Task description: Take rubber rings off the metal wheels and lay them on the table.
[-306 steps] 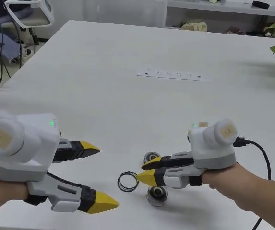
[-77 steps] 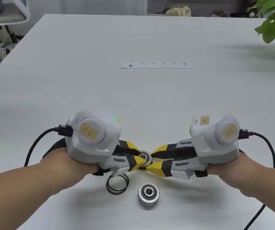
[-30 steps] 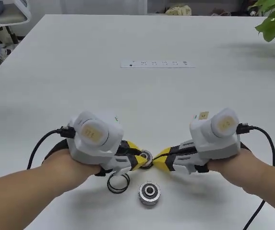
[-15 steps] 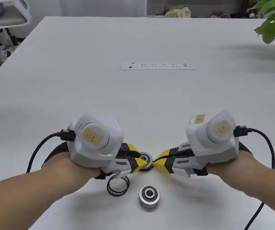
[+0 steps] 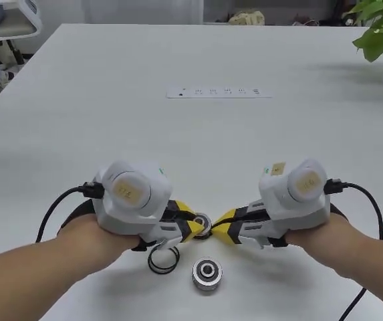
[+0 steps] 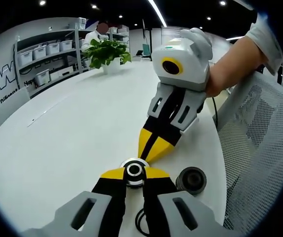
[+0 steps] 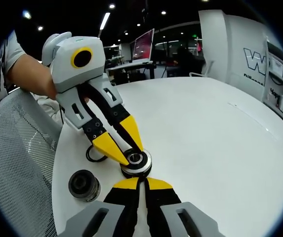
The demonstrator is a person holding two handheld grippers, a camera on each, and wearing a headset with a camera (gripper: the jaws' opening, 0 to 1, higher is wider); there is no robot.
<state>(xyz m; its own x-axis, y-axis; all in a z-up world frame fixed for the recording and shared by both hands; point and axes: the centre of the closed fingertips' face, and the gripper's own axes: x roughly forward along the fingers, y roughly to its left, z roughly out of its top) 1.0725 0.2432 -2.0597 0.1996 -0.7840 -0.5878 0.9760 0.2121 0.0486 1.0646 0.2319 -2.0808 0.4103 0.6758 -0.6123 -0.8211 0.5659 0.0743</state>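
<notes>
Apparently left fingers clamp the shiny, dark-rimmed wheel; right fingers, closed, touch its edge.

Both forearms reach in low from either side, the two grippers pointing tip to tip and almost meeting. The left gripper has its jaws clamped on either side of a metal wheel. The right gripper has its jaws pressed together, with the tips at that wheel's edge
</notes>
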